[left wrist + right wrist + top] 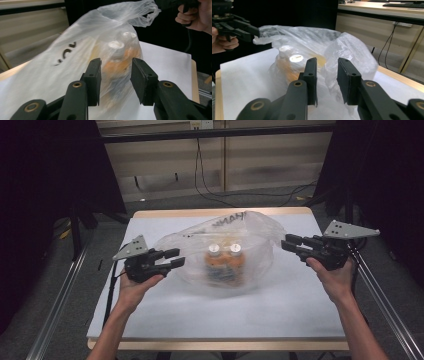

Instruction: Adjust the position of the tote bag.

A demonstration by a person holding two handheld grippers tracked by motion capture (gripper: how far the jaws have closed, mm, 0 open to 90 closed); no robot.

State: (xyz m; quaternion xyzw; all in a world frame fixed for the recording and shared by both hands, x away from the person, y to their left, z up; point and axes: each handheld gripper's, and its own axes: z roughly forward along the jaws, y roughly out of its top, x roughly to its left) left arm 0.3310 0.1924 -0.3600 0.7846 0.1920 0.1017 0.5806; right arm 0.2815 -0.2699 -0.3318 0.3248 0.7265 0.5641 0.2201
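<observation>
At mid-table (150,320) a clear plastic bag (260,227) sits with two white-capped bottles (223,260) upright inside. Both grippers flank it: the left gripper (176,258) and right gripper (289,243) each have fingers partly apart, holding nothing, just beside the film. The step looks like regrasping the bag's sides. Next, each needs to pinch a fold of film near the mouth without knocking the bottles.

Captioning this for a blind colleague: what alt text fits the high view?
A clear plastic bag holding two white-capped orange bottles sits on a white-covered table. A person's hands hold the left claw and right claw open beside it.
</observation>
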